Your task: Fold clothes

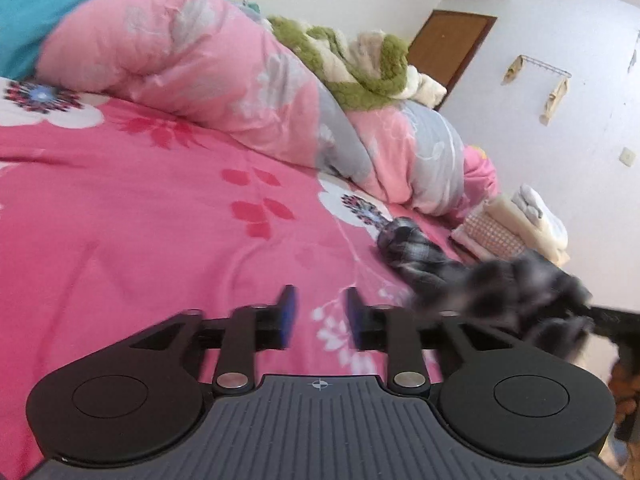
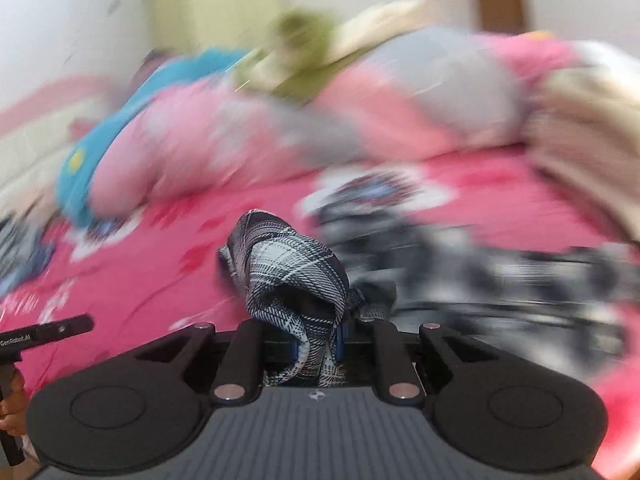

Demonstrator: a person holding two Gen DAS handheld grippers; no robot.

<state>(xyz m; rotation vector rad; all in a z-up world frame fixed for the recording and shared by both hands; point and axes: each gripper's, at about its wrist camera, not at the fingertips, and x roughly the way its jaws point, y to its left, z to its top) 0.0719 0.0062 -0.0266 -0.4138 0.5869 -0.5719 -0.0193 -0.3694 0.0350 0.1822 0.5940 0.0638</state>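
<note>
A bed under a hot-pink floral sheet (image 1: 160, 216) fills both views, with a rolled pink-and-grey quilt (image 1: 224, 76) along its far side, a green-and-cream fleece blanket (image 1: 360, 64) and a turquoise cover (image 1: 60, 4) heaped on and behind it, and a stack of folded linens (image 1: 516, 224) at the bed's far corner. White walls with a brown door (image 1: 448, 48) and a wall rack (image 1: 540, 76) close the room. The black-and-white plaid garment (image 2: 292, 276) lies bunched on the sheet, one fold clamped between the right gripper (image 2: 318, 344) fingers, while the left gripper (image 1: 320, 312) fingers stand apart over bare sheet, holding nothing.
</note>
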